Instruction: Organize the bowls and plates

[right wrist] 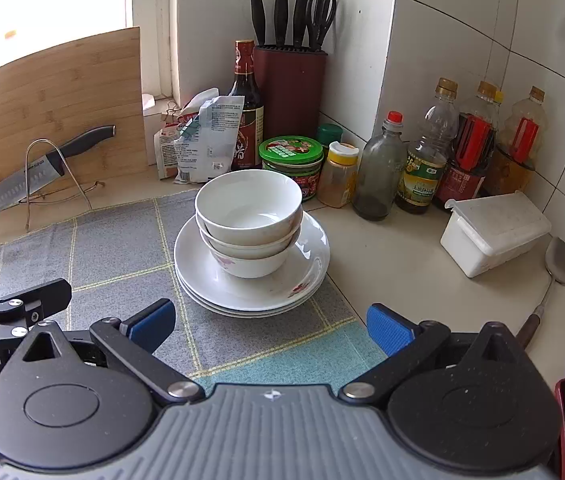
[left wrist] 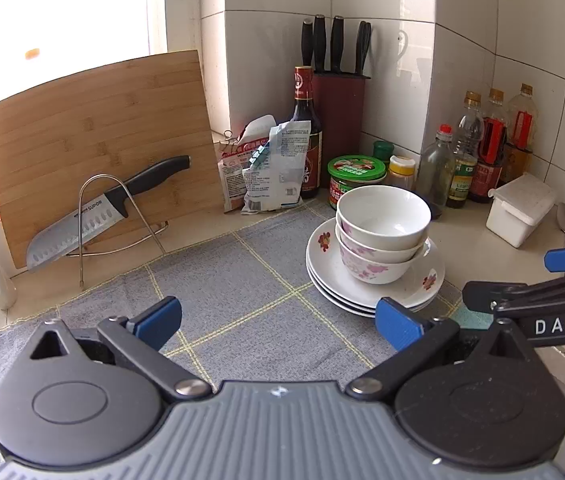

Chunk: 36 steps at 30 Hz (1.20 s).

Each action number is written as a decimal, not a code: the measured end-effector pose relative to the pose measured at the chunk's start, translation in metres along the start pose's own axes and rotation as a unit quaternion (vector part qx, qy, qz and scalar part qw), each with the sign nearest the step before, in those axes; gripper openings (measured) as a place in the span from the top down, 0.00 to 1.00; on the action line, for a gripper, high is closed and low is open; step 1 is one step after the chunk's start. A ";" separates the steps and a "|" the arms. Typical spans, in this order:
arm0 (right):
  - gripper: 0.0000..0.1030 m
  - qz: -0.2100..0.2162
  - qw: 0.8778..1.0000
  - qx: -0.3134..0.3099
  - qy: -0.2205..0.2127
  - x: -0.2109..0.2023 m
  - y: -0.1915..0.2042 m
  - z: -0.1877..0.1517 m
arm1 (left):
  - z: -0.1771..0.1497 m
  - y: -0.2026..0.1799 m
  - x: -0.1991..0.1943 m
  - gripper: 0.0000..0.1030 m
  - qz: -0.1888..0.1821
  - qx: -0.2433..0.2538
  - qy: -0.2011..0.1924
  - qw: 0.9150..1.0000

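Three bowls (right wrist: 248, 216) sit nested in one stack on top of a stack of plates (right wrist: 310, 264) — the plates rest on the grey checked cloth (right wrist: 122, 248), at its right edge, toward the back of the desk (right wrist: 394, 280). The top bowl is plain white inside; the lowest shows pink flowers, as do the plate rims.

The left hand-held gripper (left wrist: 278, 322) hovers over the cloth with its blue pads spread wide and nothing between them; its right pad is just in front of the plates. The right hand-held gripper (right wrist: 270, 326) is likewise released and empty — its jaws wide apart, facing the stack from the near side.

Behind the stack stand a green-lidded jar (right wrist: 291, 160), a dark sauce bottle (right wrist: 247, 112) and a knife block (right wrist: 290, 88) in the back corner. A cutting board (left wrist: 98, 140) leans at the back left with a knife (left wrist: 94, 216) in a wire rack. At the right are oil bottles (right wrist: 426, 160), a white box (right wrist: 494, 232) and a spoon (right wrist: 558, 264).
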State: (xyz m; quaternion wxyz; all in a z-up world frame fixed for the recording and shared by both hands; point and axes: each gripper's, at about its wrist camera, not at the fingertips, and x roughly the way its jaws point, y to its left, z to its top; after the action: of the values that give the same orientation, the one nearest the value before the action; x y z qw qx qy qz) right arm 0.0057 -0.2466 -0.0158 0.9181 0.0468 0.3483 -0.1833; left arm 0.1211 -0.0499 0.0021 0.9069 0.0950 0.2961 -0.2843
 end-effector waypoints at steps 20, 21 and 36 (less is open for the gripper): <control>0.00 0.003 1.000 0.001 -0.004 0.002 -0.001 0.004 | 0.003 0.003 0.004 0.00 0.001 -0.003 0.003 1.000; 0.00 0.003 1.000 0.001 -0.004 0.002 -0.001 0.004 | 0.003 0.003 0.004 0.01 0.002 -0.003 0.003 1.000; 0.00 -0.003 1.000 -0.003 -0.003 0.005 0.000 0.006 | 0.005 0.004 0.008 0.01 -0.003 -0.002 0.007 1.000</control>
State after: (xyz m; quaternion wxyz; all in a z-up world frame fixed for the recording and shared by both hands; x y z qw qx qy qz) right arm 0.0130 -0.2499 -0.0147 0.9186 0.0420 0.3466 -0.1853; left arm 0.1311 -0.0523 0.0019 0.9043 0.0942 0.3030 -0.2856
